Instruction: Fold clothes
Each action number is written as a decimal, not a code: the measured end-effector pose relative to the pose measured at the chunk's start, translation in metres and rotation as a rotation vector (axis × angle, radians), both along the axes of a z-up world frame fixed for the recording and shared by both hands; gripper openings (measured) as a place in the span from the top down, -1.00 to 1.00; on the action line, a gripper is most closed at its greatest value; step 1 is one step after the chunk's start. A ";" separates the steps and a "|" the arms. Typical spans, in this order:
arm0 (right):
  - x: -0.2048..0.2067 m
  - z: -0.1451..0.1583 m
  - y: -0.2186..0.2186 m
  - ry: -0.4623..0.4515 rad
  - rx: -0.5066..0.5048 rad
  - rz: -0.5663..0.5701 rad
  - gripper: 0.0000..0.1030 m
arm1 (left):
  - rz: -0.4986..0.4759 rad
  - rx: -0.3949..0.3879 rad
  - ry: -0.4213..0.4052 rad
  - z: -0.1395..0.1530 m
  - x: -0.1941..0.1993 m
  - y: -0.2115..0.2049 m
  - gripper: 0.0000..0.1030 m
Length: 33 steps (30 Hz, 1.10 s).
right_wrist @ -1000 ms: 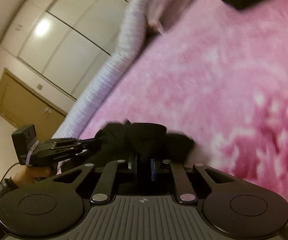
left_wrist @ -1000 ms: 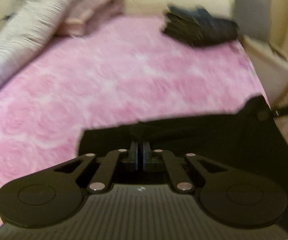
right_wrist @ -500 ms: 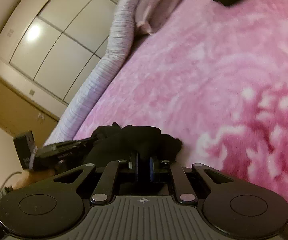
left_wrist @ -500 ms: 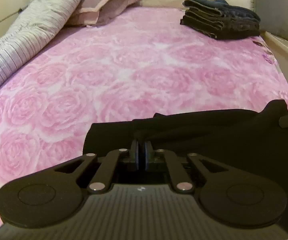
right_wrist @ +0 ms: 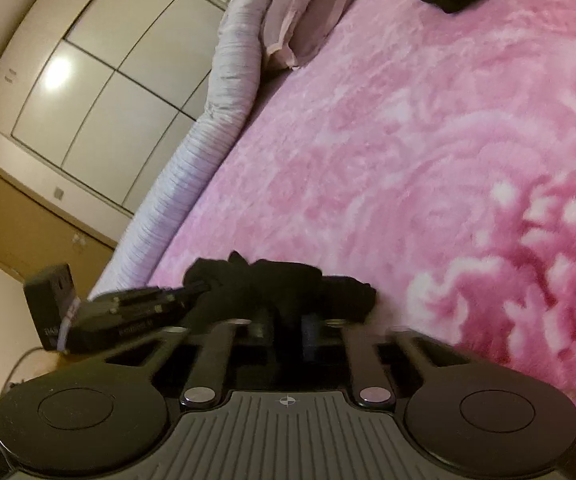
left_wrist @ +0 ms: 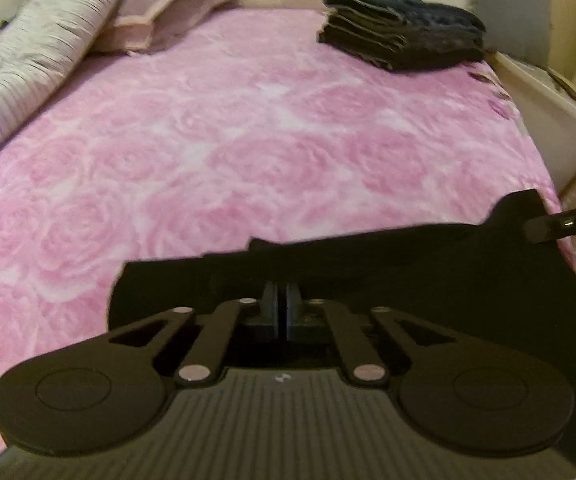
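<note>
A black garment (left_wrist: pixel 428 264) hangs stretched across the near edge of the pink rose blanket (left_wrist: pixel 255 132). My left gripper (left_wrist: pixel 282 308) has its jaws closing tight on the garment's upper edge. In the left wrist view a finger of my right gripper (left_wrist: pixel 560 224) holds the garment's far right corner. In the right wrist view the black garment (right_wrist: pixel 279 280) is bunched between the fingers of my right gripper (right_wrist: pixel 288 324), whose jaws are closing on it. The left gripper (right_wrist: pixel 127 312) grips the same cloth just to the left there.
A stack of folded dark clothes (left_wrist: pixel 400 36) sits at the far right of the bed. A pink pillow (left_wrist: pixel 175 12) and a striped duvet (left_wrist: pixel 19 60) line the left side. A white box (left_wrist: pixel 548 112) stands beside the bed on the right, and a wardrobe (right_wrist: pixel 87 80) beyond.
My left gripper has moved forward and down over the bed, taking the garment's edge with it. The right gripper has rolled a little and still holds its corner.
</note>
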State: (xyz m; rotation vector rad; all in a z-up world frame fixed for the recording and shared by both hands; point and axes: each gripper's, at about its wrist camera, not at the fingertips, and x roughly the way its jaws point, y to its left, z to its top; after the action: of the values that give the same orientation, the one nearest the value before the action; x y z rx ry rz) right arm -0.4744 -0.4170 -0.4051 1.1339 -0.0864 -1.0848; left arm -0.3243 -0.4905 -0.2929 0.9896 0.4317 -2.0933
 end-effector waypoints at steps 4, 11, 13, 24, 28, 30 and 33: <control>0.001 -0.005 0.005 0.041 -0.001 -0.013 0.90 | 0.036 -0.016 0.010 -0.010 -0.003 -0.007 0.95; 0.005 -0.007 0.010 0.113 0.009 0.030 0.89 | 0.155 -0.015 -0.009 -0.012 -0.008 -0.023 0.99; -0.003 -0.004 0.009 0.074 0.043 0.018 0.87 | 0.153 -0.042 -0.020 0.003 -0.006 -0.013 0.98; 0.043 0.053 0.068 0.132 -0.091 0.141 0.58 | 0.148 -0.136 -0.083 0.056 0.053 0.117 0.81; 0.053 0.045 0.091 0.189 -0.075 0.210 0.58 | 0.068 -0.124 -0.047 0.059 0.041 0.157 0.76; 0.050 0.033 0.095 0.147 -0.038 0.259 0.58 | 0.005 -0.109 -0.026 0.058 0.029 0.171 0.66; 0.047 0.013 0.093 -0.039 -0.021 0.359 0.58 | -0.086 -0.083 -0.074 0.046 0.001 0.173 0.58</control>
State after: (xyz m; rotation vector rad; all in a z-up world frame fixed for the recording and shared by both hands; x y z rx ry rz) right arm -0.4272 -0.3243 -0.3918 1.1016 0.0737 -0.7406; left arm -0.3231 -0.3177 -0.2466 1.0497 0.2665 -2.1249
